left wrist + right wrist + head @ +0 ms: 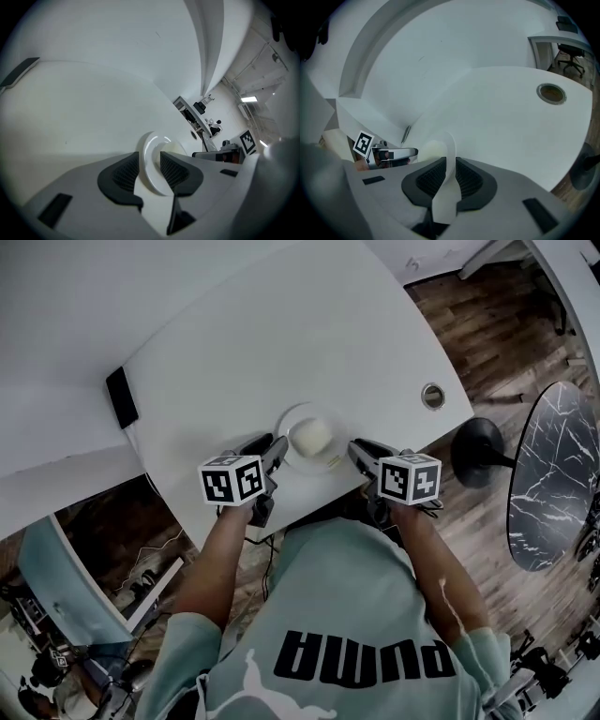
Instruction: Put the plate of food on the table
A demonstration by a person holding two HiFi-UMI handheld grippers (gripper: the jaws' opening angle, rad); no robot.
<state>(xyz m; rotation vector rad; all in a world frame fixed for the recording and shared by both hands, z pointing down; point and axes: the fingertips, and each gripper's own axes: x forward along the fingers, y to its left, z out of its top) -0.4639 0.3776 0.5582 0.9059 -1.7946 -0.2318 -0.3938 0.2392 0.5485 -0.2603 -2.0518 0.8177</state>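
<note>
pale green short-sleeved tee (347,592) with bold black lettering (370,659) across it.

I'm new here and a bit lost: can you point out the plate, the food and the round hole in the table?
plate (289,418): head view, its bare upper-left rim.
food (312,435): head view, middle of the pale round lump.
round hole (432,396): head view, its centre, inside the metal ring.

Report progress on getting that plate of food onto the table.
Done: the plate with its pale food looks down at the white table's near edge. In hand: right claw grips the rim; left claw's pads look off it. To do: release and withdraw both.
</note>
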